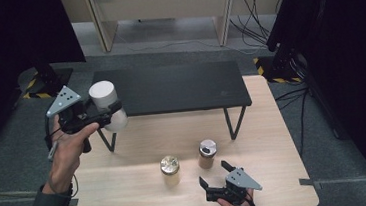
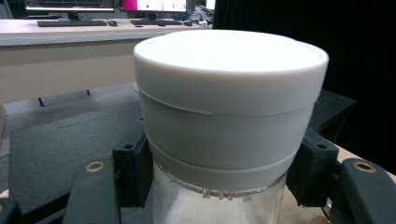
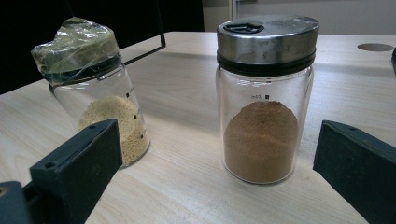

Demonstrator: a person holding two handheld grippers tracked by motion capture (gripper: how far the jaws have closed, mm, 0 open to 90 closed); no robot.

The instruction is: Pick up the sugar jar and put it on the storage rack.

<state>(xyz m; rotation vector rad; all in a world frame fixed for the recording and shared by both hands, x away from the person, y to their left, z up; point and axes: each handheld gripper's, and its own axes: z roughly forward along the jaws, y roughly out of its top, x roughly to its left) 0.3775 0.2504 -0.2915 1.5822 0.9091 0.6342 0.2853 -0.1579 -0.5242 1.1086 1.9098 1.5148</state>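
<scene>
A jar with a wide white lid (image 1: 107, 104) (image 2: 231, 93) hangs in the air at the table's left, near the front left corner of a low black stand (image 1: 169, 88). My left gripper (image 1: 99, 115) (image 2: 224, 168) is shut on its clear glass body just under the lid. Two spice jars stand on the wooden table (image 1: 143, 187): one with a plastic-wrapped gold top and pale grains (image 1: 170, 170) (image 3: 100, 105), one with a steel lid and brown powder (image 1: 207, 153) (image 3: 264, 98). My right gripper (image 1: 213, 174) (image 3: 217, 186) stands open near the front edge, short of both jars.
The black stand (image 2: 56, 140) rests on thin legs across the back of the table. Beyond it are grey carpet, desk legs and cables (image 1: 253, 11). Dark screens stand at both sides. A round hole (image 3: 376, 47) is cut in the tabletop.
</scene>
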